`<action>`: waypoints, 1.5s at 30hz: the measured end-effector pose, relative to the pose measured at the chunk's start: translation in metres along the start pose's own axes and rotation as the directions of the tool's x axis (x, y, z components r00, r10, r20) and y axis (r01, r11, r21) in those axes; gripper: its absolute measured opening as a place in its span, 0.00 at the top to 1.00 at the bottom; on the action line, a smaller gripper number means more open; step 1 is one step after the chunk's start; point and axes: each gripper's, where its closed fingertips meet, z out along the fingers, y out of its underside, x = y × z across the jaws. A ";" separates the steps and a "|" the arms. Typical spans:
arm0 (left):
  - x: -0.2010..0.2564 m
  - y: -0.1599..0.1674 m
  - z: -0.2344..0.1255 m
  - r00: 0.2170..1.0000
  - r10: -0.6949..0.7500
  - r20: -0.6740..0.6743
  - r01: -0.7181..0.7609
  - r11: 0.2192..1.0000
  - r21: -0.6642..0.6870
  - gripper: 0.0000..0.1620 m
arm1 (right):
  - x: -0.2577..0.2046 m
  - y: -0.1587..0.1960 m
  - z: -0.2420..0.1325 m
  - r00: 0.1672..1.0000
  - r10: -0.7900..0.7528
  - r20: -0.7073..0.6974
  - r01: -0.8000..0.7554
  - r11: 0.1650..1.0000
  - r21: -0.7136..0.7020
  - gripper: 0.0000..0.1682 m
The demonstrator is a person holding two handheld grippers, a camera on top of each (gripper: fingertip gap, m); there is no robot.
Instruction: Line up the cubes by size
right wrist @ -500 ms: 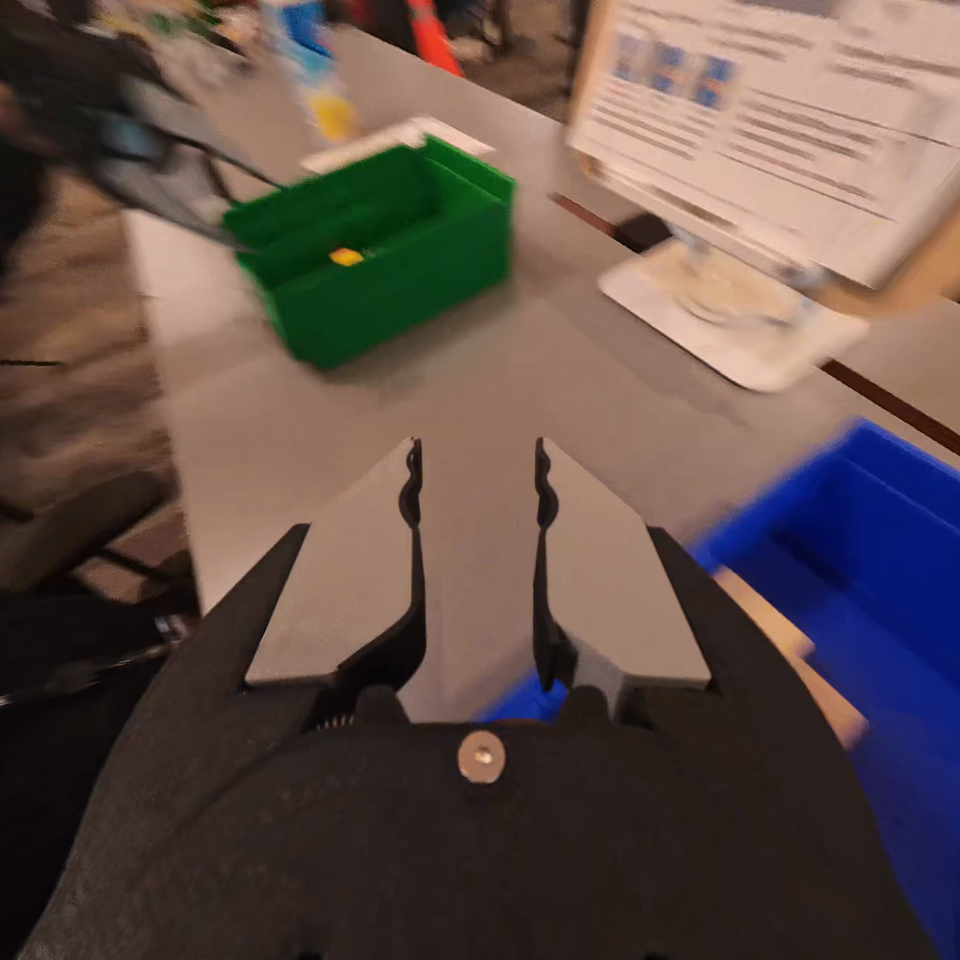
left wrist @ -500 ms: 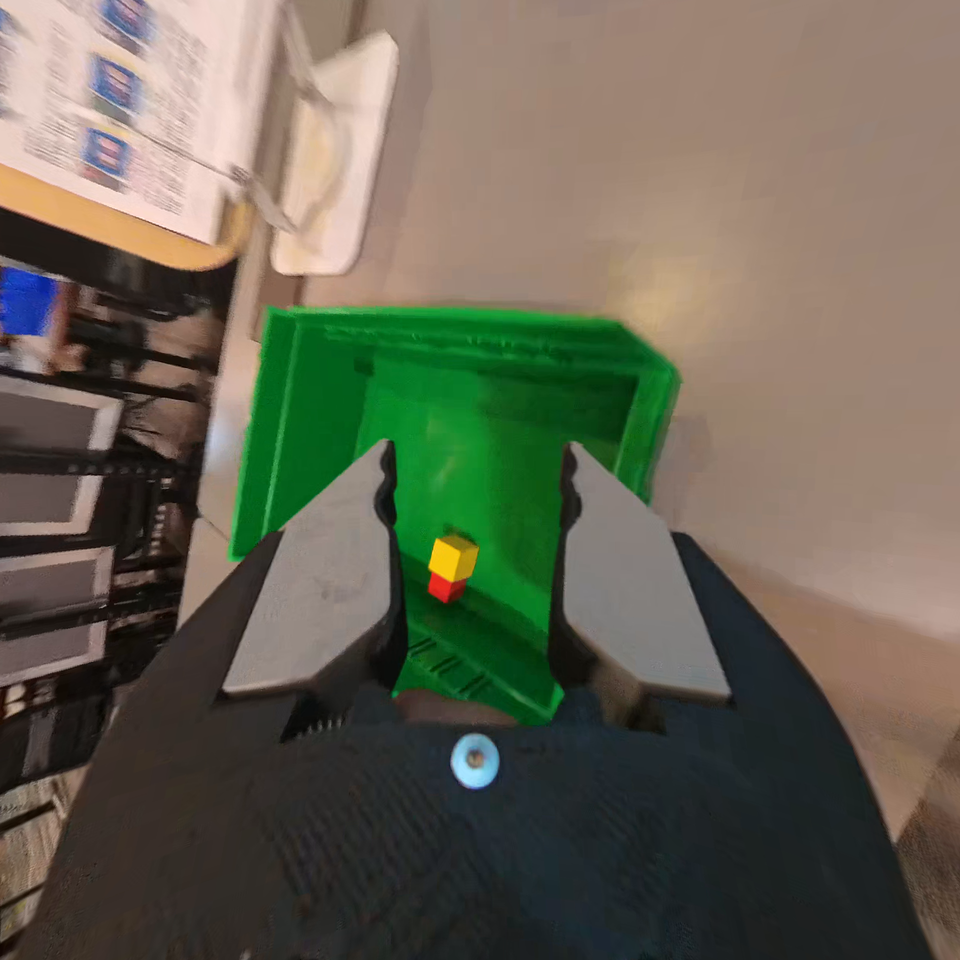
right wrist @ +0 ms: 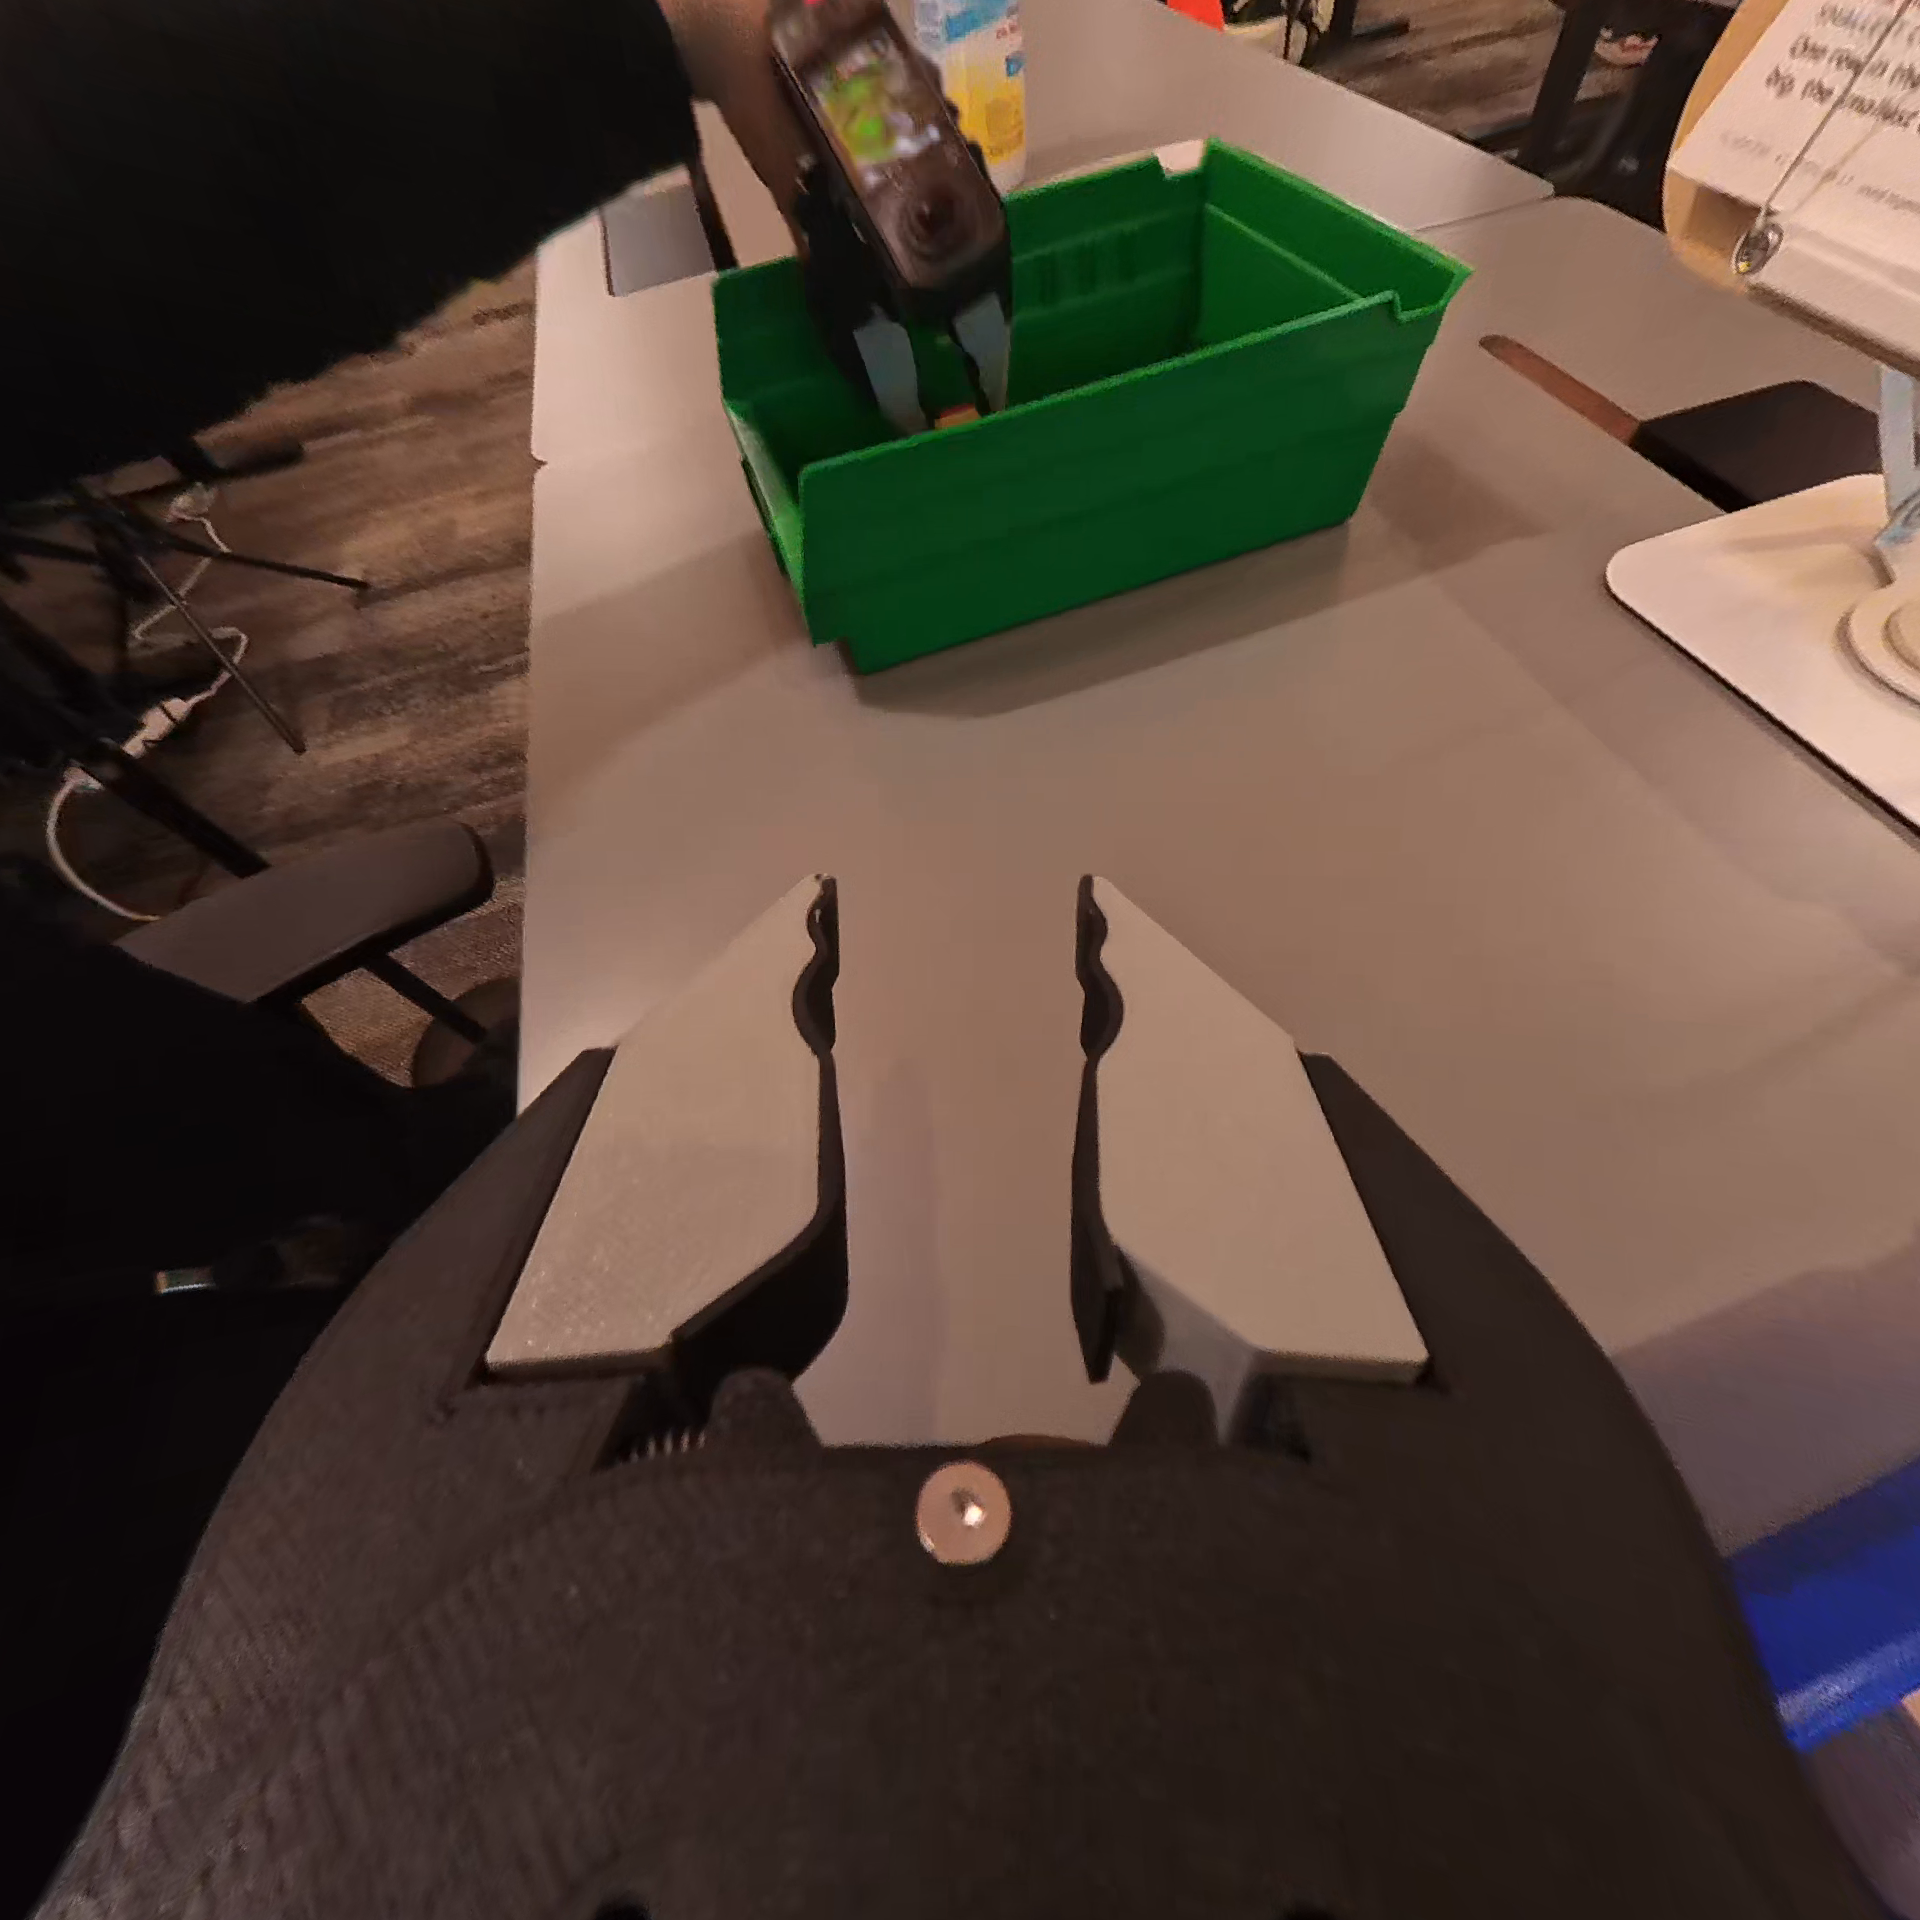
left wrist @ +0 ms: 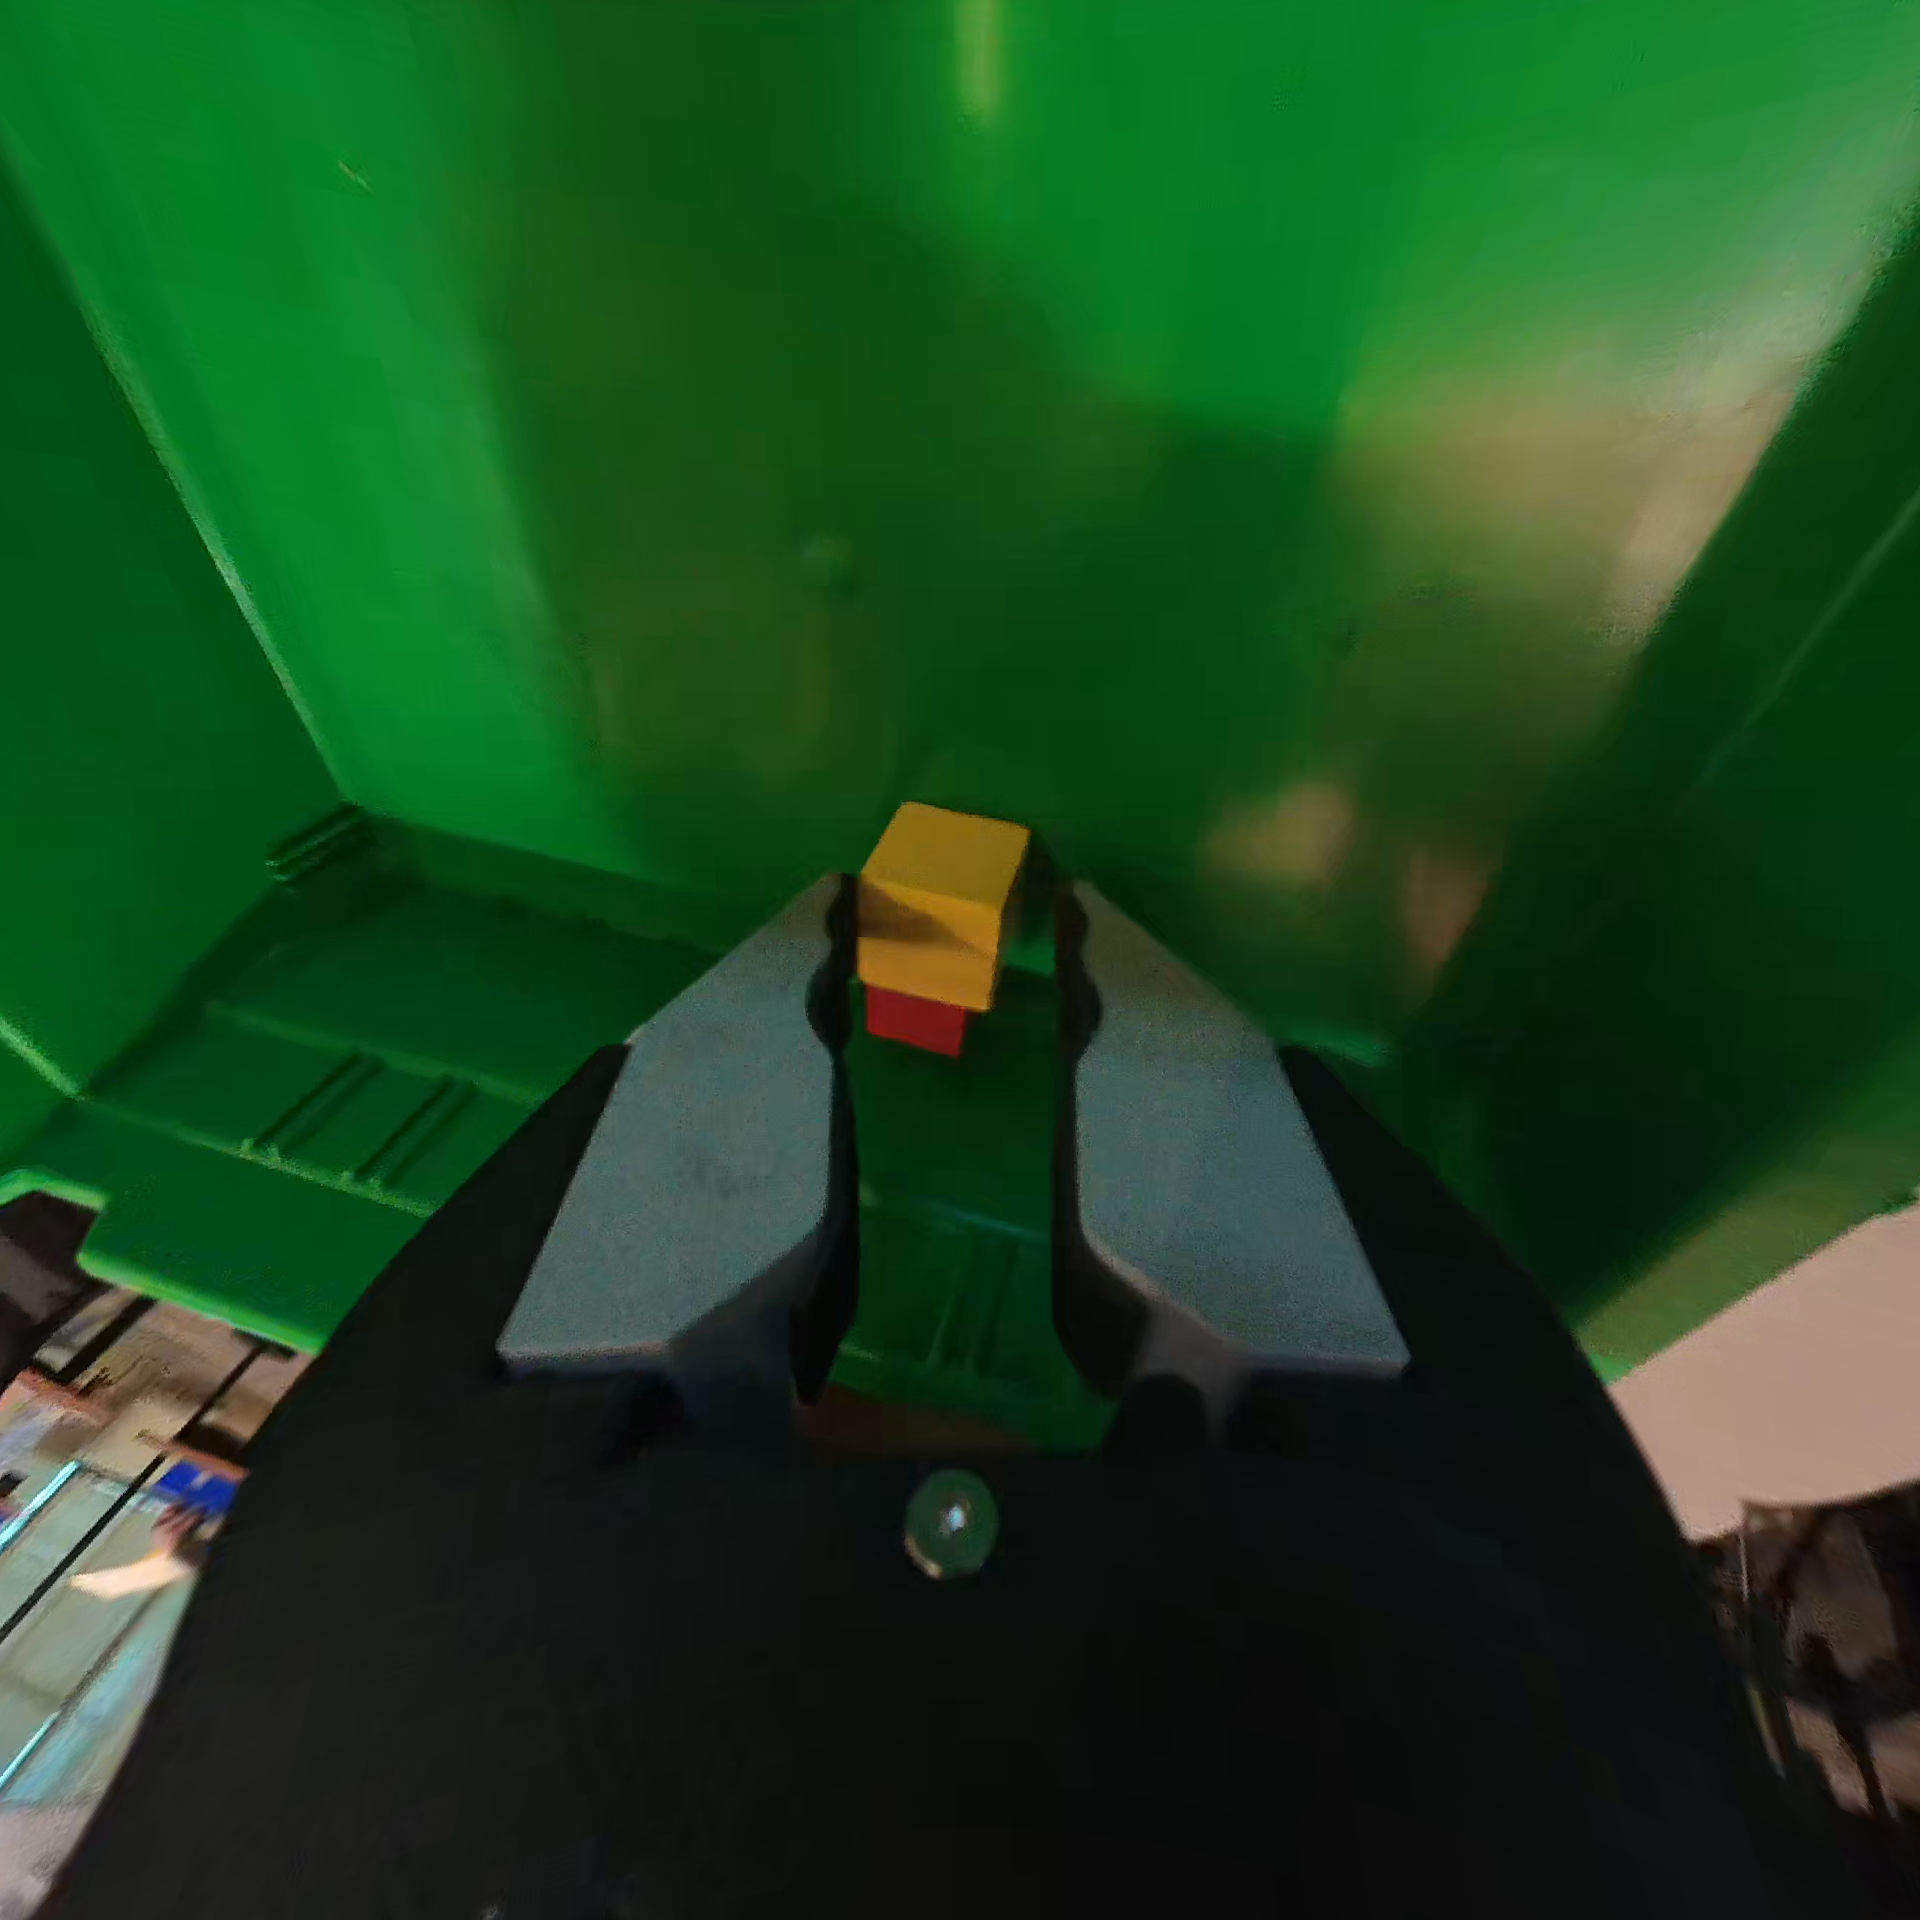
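Note:
A yellow cube [left wrist: 940,899] sits on a smaller red cube [left wrist: 920,1018] on the floor of the green bin [left wrist: 520,416]. My left gripper [left wrist: 951,888] is down inside the bin, open, with its jaws on either side of the yellow cube; the left fingertip touches or nearly touches it, and a gap shows on the right. The right wrist view shows the same bin [right wrist: 1091,520] on the grey table [right wrist: 1143,790] with the left gripper [right wrist: 940,400] reaching into its near-left end. My right gripper [right wrist: 954,894] is open and empty above the table, well short of the bin.
A blue bin [right wrist: 1829,1621] lies at the near right edge. A white stand base [right wrist: 1766,613] with a paper sheet holder stands at the right. A bottle [right wrist: 987,94] stands behind the green bin. A chair [right wrist: 312,914] and the table's left edge are to the left.
My left gripper has dropped from above the bin down into it and narrowed around the yellow cube. My right gripper has drawn back a little and stays open.

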 end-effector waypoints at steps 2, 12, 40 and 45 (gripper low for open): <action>0.000 0.002 0.001 1.000 0.010 -0.012 -0.010 0.999 -0.034 0.80 | -0.007 -0.005 -0.004 1.000 -0.010 0.015 0.010 1.000 0.024 0.74; -0.006 -0.046 -0.057 0.991 -0.029 0.127 -0.002 0.971 0.238 0.84 | -0.031 0.004 0.006 0.996 0.011 0.094 -0.013 1.000 0.025 0.74; 0.118 -0.260 -0.262 0.827 -0.192 0.529 -0.476 0.264 0.839 0.84 | -0.071 -0.068 0.044 0.796 0.283 0.535 -0.434 0.883 0.178 0.85; 0.118 -0.261 -0.246 0.875 -0.228 0.427 -0.344 0.329 0.880 0.84 | -0.061 -0.055 0.040 0.859 0.280 0.428 -0.384 0.907 0.176 0.86</action>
